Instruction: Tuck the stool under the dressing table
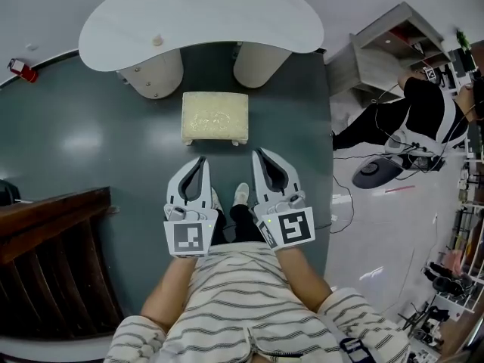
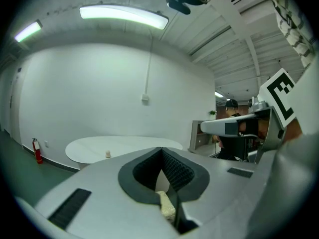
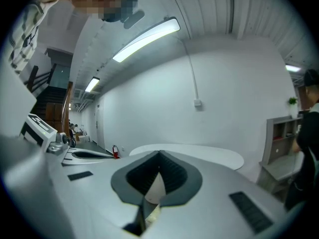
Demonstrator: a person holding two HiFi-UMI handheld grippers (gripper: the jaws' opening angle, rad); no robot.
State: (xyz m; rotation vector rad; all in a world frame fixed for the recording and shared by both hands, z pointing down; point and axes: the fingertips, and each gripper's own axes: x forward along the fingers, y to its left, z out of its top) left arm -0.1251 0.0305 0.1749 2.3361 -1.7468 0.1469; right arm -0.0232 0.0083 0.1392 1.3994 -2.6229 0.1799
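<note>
A cream cushioned stool (image 1: 215, 117) stands on the dark green floor just in front of the white kidney-shaped dressing table (image 1: 200, 10), between its two rounded pedestals. My left gripper (image 1: 200, 159) and right gripper (image 1: 257, 152) are side by side a little short of the stool, both shut and empty, not touching it. In the left gripper view the table top (image 2: 119, 147) lies ahead and a sliver of the stool (image 2: 167, 205) shows between the shut jaws. In the right gripper view the table top (image 3: 199, 155) also lies ahead.
A small knob-like object (image 1: 157, 41) sits on the table top. A dark wooden stair rail (image 1: 53, 263) stands at the left. A red fire extinguisher (image 1: 23, 69) stands by the wall. At the right are a grey shelf unit (image 1: 386, 51), a seated person (image 1: 423, 112) and cables.
</note>
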